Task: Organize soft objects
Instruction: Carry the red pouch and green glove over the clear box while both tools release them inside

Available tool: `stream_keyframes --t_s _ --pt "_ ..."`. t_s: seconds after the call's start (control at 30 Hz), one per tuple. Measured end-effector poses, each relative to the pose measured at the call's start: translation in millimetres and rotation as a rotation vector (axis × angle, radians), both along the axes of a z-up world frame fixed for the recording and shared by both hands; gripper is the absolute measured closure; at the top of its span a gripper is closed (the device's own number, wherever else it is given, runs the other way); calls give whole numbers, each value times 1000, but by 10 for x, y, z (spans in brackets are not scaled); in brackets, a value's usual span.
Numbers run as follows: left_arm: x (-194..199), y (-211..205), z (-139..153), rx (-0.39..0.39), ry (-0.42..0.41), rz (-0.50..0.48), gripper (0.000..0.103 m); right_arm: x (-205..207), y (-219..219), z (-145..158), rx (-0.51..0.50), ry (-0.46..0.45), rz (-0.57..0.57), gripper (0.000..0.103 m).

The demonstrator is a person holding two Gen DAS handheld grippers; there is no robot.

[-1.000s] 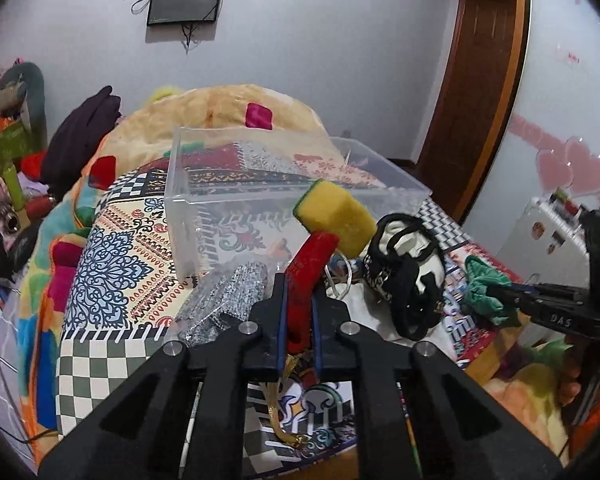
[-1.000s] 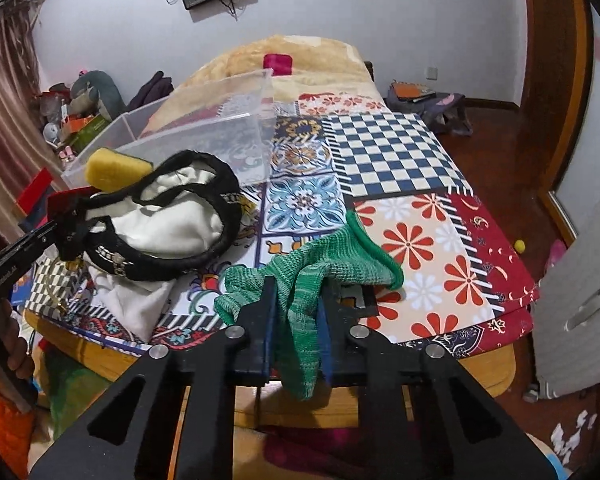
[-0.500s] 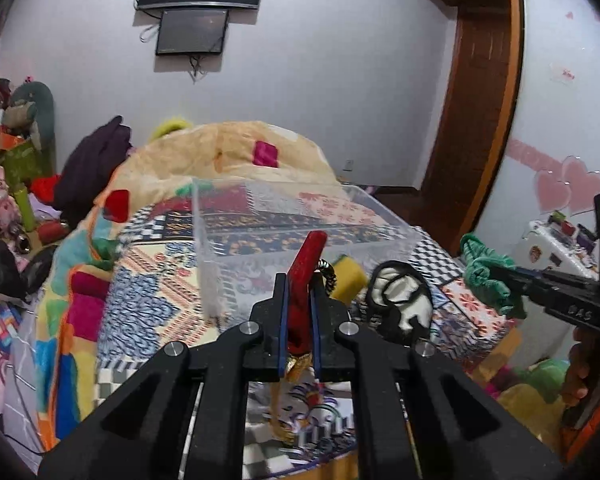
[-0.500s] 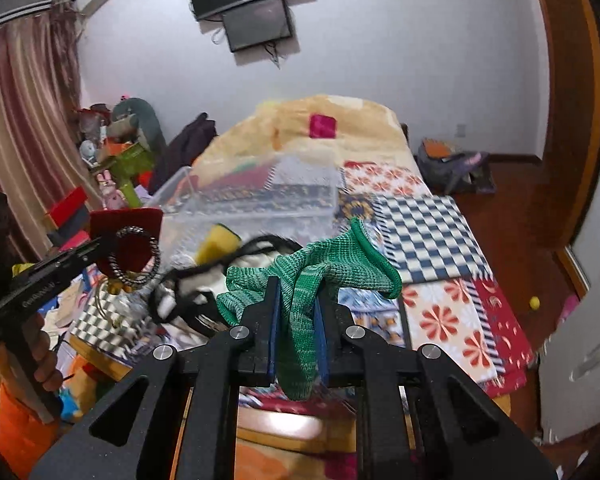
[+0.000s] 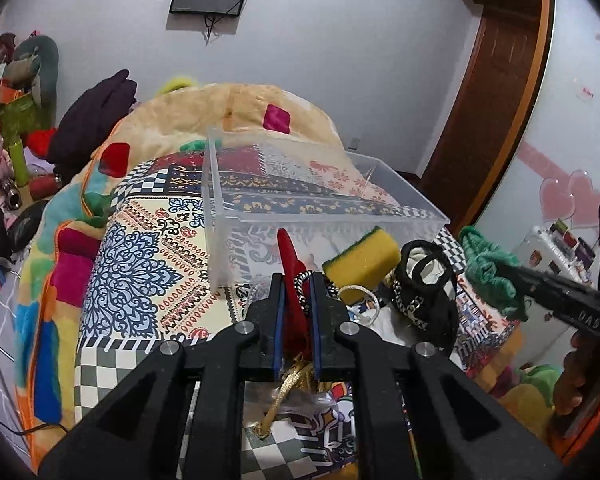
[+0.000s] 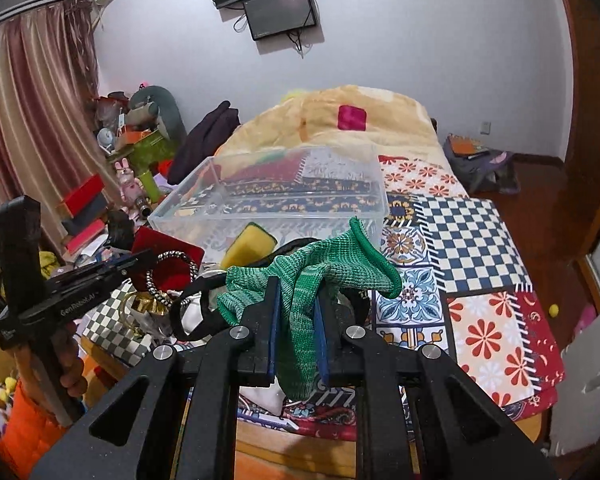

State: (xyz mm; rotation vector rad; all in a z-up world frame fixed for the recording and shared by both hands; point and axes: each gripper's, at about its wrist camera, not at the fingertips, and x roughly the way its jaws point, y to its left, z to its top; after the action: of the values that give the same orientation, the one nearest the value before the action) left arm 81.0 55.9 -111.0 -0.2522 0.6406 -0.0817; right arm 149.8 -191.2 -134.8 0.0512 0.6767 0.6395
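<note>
My left gripper (image 5: 295,280) is shut on a red pouch (image 5: 290,264) with a black-and-white cord and gold trim, held above the bed just before the clear plastic bin (image 5: 300,200). It also shows in the right wrist view (image 6: 168,256). My right gripper (image 6: 296,292) is shut on a green knitted cloth (image 6: 320,264), held in the air to the right of the bin (image 6: 268,196); the cloth also shows in the left wrist view (image 5: 488,268). A yellow sponge (image 5: 362,262) and a black-and-white bag (image 5: 428,280) lie in front of the bin.
The bin stands on a patchwork bedspread (image 6: 460,240) with a rolled beige blanket (image 6: 360,116) behind it. Toys and boxes (image 6: 132,152) crowd the left side. A wooden door (image 5: 496,92) and a bag on the floor (image 6: 480,156) are to the right.
Both grippers have moved nearer to the bin with their items still held. The left gripper has dropped lower and closer to the bin's front wall.
</note>
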Motion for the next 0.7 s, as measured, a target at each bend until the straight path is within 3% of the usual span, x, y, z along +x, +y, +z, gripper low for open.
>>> stream_keyframes --t_s 0.23,0.4,0.7 --pt "143 16 -15 -39 29 13 95 -21 54 -7 -12 12 8 89" --pt "45 77 124 -53 -33 14 100 -31 81 17 -24 3 12 89" --pt "-84 12 554 12 -135 24 101 52 171 230 -30 -67 26 89"
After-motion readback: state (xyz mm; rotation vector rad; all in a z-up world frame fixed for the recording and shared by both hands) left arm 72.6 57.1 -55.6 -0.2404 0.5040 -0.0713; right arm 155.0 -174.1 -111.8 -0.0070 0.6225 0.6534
